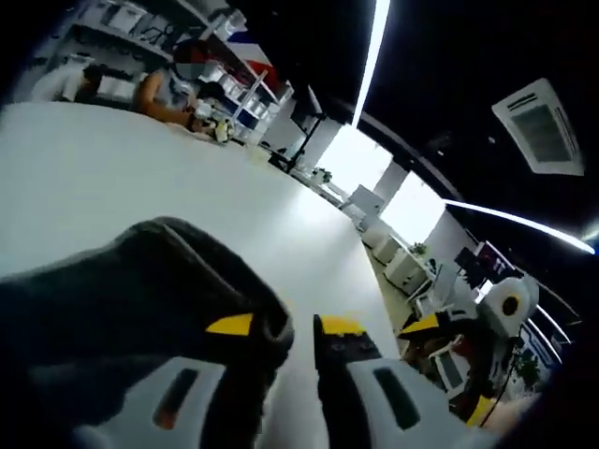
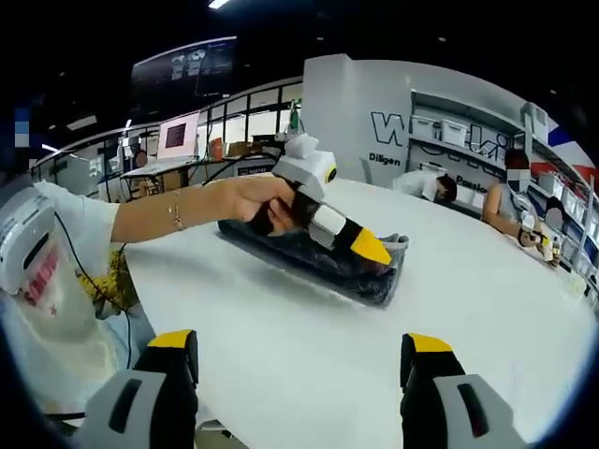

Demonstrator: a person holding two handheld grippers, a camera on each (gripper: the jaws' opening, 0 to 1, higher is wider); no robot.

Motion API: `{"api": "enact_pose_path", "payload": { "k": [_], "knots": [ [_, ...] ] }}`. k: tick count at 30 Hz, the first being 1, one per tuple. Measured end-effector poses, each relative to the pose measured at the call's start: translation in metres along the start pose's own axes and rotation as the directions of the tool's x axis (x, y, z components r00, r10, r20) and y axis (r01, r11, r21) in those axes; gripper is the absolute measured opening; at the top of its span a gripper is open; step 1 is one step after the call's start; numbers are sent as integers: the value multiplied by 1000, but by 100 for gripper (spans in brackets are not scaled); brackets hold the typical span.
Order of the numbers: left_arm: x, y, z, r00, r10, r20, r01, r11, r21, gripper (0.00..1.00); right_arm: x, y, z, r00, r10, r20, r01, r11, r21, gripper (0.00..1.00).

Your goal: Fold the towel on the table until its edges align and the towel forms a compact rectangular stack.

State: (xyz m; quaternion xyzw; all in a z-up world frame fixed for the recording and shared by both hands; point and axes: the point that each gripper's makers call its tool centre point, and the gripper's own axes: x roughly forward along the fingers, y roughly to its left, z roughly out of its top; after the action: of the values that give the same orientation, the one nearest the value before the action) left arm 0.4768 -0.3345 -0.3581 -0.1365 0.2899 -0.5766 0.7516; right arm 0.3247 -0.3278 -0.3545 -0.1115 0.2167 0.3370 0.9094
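Jaws of the left gripper [image 1: 301, 329], tipped in yellow, are seen in the left gripper view standing narrowly apart, with dark fabric of the towel [image 1: 140, 299] draped over and around the left-hand jaw; whether the fabric is actually pinched between them cannot be told. In that view the towel is bunched in a dark mound against the gripper, with the white table [image 1: 140, 178] stretching away behind it. Seated people [image 1: 173, 89] are seen at the far edge of the table, shelving stands behind them, and bright windows [image 1: 360, 159] are visible further off.

In the right gripper view, the right gripper [image 2: 301, 351] is shown with its two yellow-tipped jaws spread wide and nothing between them, held above bare table [image 2: 281, 346]. Beyond them, the towel [image 2: 309, 254] is seen lying on the table as a long, dark, folded bundle. The left gripper [image 2: 360, 245] is seen from outside, held in a person's hand [image 2: 257, 201], its yellow tip resting at the towel's right-hand end. A bracelet [image 2: 175, 212] is worn on that wrist, and a white printed shirt [image 2: 47, 271] is visible at the left. More seated people [image 2: 510, 201] are seen at the table's far side, before a white wall [image 2: 374, 112] with lettering.
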Motion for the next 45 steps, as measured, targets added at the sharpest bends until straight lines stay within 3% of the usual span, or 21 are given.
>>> {"api": "enact_pose_path", "payload": {
  "k": [5, 8, 11, 19, 25, 27, 32, 40, 45],
  "knots": [
    [-17, -16, 17, 999, -30, 41, 31, 1000, -8, 53, 1, 2, 0, 1000, 2, 0, -2, 1000, -3, 93],
    [-35, -20, 31, 996, -58, 72, 56, 998, 28, 64, 1, 2, 0, 1000, 1, 2, -1, 1000, -2, 93],
    [-53, -22, 40, 993, -68, 93, 62, 996, 67, 69, 1, 2, 2, 1000, 2, 8, -2, 1000, -4, 93],
    [-114, -28, 34, 991, -49, 127, 26, 984, 176, 81, 5, 5, 9, 1000, 8, 9, -8, 1000, -17, 93],
    [-151, -27, 19, 997, 10, 80, -35, 948, 315, 92, 13, 10, 13, 1000, 28, 9, -27, 999, -31, 93],
    [-166, -28, 13, 998, 42, 56, -61, 918, 393, 92, 15, 11, 14, 1000, 31, 6, -30, 999, -33, 93],
    [-184, -19, 14, 992, 121, 30, -120, 862, 492, 98, 21, 14, 16, 999, 46, 3, -46, 998, -42, 93],
    [-227, -24, 6, 982, 185, 26, -168, 814, 556, 99, 26, 13, 23, 998, 55, -15, -56, 997, -62, 93],
    [-262, -11, -4, 967, 252, 30, -225, 795, 564, 100, 30, 11, 31, 998, 60, -30, -62, 995, -80, 93]
  ]
}}
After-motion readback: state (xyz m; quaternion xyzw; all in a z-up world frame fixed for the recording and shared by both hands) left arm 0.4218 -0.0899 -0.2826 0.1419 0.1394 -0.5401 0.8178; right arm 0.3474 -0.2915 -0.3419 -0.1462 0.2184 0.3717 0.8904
